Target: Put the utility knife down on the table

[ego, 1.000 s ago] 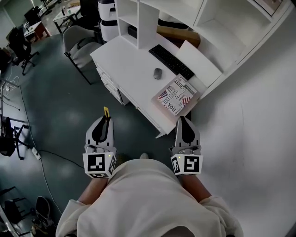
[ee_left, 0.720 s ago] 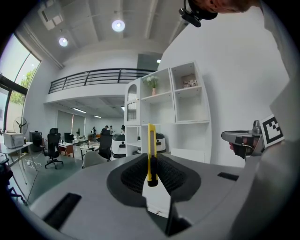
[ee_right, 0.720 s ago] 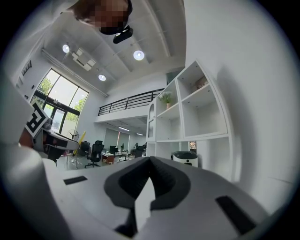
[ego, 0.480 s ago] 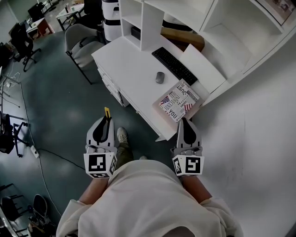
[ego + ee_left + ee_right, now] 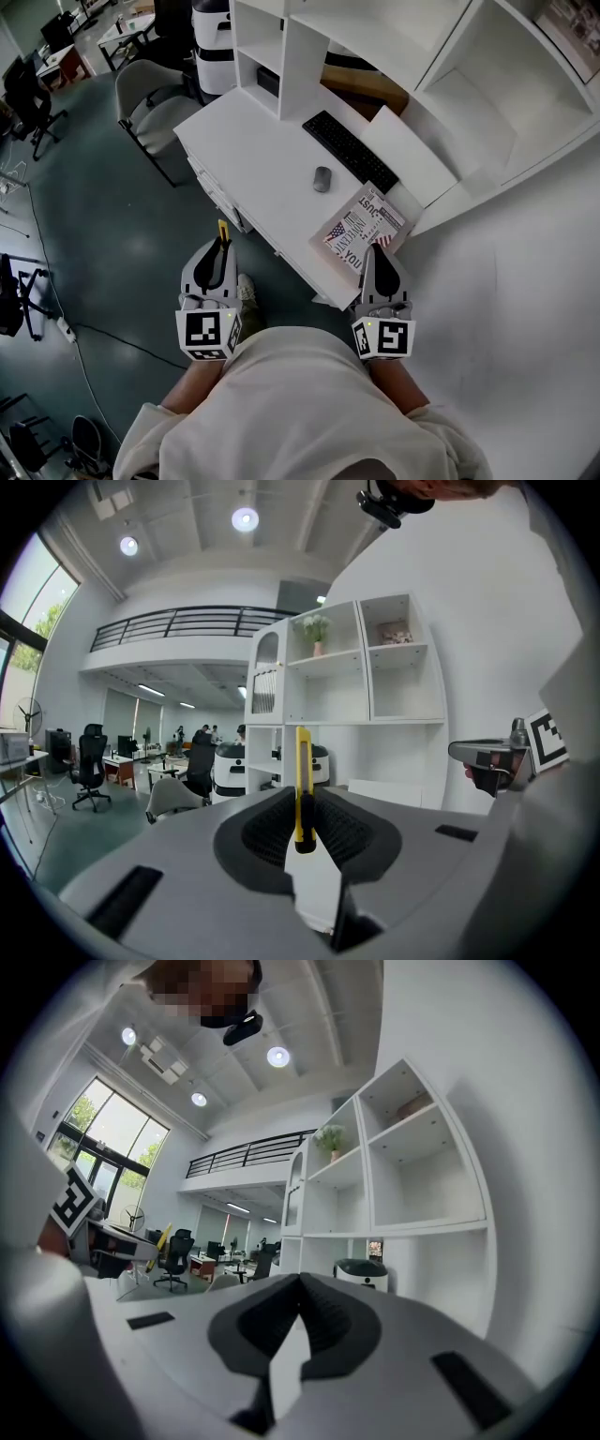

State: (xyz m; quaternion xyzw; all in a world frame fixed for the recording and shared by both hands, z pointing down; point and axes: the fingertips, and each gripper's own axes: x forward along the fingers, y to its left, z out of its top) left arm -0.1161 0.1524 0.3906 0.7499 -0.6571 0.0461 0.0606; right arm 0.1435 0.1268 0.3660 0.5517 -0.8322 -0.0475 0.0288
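A yellow utility knife [image 5: 223,229] [image 5: 302,778] sticks upright out of my left gripper [image 5: 219,247] [image 5: 302,808], whose ribbed pads are shut on its lower end. That gripper hangs over the floor just off the near edge of the white table [image 5: 253,155]. My right gripper [image 5: 374,251] [image 5: 300,1283] is shut with nothing in it, its tips over the table's near right corner beside a printed magazine [image 5: 361,225]. The right gripper view also catches the knife [image 5: 161,1239] far to the left.
On the table lie a black keyboard [image 5: 349,150] and a grey mouse [image 5: 322,178]. White shelf units [image 5: 394,56] rise behind it. A grey chair [image 5: 150,98] stands at the table's left end. My foot [image 5: 247,291] shows on the floor below.
Both grippers have come closer to the table, which now lies nearer and lower in the head view. The knife stays clamped in the left gripper; the right gripper now reaches the magazine corner.
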